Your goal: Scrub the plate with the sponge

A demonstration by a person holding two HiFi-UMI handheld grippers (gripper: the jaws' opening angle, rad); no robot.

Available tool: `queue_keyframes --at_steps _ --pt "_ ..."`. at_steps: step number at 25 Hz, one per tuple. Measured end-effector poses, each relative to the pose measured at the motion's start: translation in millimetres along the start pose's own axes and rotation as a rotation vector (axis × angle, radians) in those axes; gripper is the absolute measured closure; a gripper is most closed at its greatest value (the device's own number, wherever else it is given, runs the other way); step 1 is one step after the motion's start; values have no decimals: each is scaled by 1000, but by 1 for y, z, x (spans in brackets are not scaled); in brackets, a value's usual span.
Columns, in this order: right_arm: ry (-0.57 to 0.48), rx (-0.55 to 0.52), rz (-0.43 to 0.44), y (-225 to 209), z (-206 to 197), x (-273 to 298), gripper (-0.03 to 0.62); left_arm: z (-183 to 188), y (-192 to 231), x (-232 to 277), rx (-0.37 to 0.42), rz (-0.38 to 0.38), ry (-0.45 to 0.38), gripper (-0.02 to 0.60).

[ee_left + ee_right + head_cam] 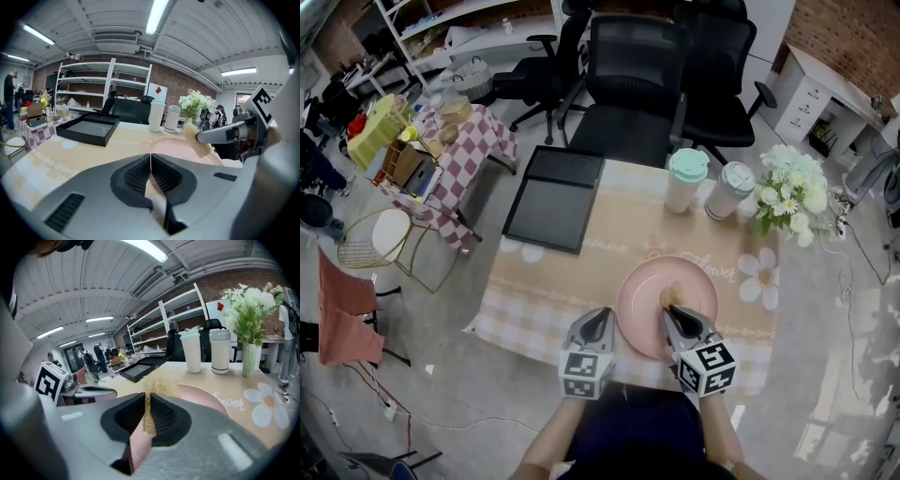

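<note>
From my console the job looked barely begun. The tool was in hand and on station, but nothing on the dish showed that scrubbing had got far. The right gripper (672, 309) had its fingers clamped on the sponge (672, 294). Its free end hung over the middle of the plate (642, 300) and seemed to be touching the surface or just above it. The left gripper (602, 314) sat at the plate's left near edge with its fingers pressed together. I judged they were nipping the rim to steady the dish, though its own view was too tight for me to be sure. I saw no suds, water or smears on the plate, so I couldn't say how much of it had been covered. By my reckoning most of the face and the rim were left to do.

The plate was round, shallow and pale pink, with a smooth, faintly glossy finish. It sat near the front edge of the table on a beige tablecloth (553, 291) printed with checks and white flowers. The sponge was a tan, fibrous thing. In the right gripper view it frayed out in coarse strands above the dark ribbed pads (164, 416), more like a loofah than foam. Seen from the left gripper it was a pale, rounded oblong.

Farther back were two lidded tumblers (686, 178), a bunch of white flowers (787, 192) and a flat black tray (548, 211), all well apart from the work.
</note>
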State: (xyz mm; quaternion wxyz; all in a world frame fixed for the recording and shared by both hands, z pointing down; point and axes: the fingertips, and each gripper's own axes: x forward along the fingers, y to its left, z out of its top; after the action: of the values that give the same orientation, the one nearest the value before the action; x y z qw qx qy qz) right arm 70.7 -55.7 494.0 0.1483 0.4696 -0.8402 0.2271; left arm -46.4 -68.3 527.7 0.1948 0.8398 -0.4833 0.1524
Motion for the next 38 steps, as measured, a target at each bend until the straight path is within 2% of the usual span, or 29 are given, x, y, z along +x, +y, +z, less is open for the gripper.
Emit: queue_keyframes --at_steps 5,15,20,28,34,38 --pt "10 -38 39 -1 4 10 560 -5 2 4 10 6 13 569" --pt "61 -190 97 6 15 31 560 -6 0 -2 -20 17 13 569" --pt "64 -231 130 7 16 43 560 -8 0 -3 -24 20 15 569" --pt "54 -310 151 7 17 59 560 -7 0 -5 -32 38 9 569" --pt "86 -383 150 4 10 73 560 -14 -3 -7 -46 44 21 569" --pt "108 -378 148 1 4 81 560 -17 -4 -6 -48 46 22 569"
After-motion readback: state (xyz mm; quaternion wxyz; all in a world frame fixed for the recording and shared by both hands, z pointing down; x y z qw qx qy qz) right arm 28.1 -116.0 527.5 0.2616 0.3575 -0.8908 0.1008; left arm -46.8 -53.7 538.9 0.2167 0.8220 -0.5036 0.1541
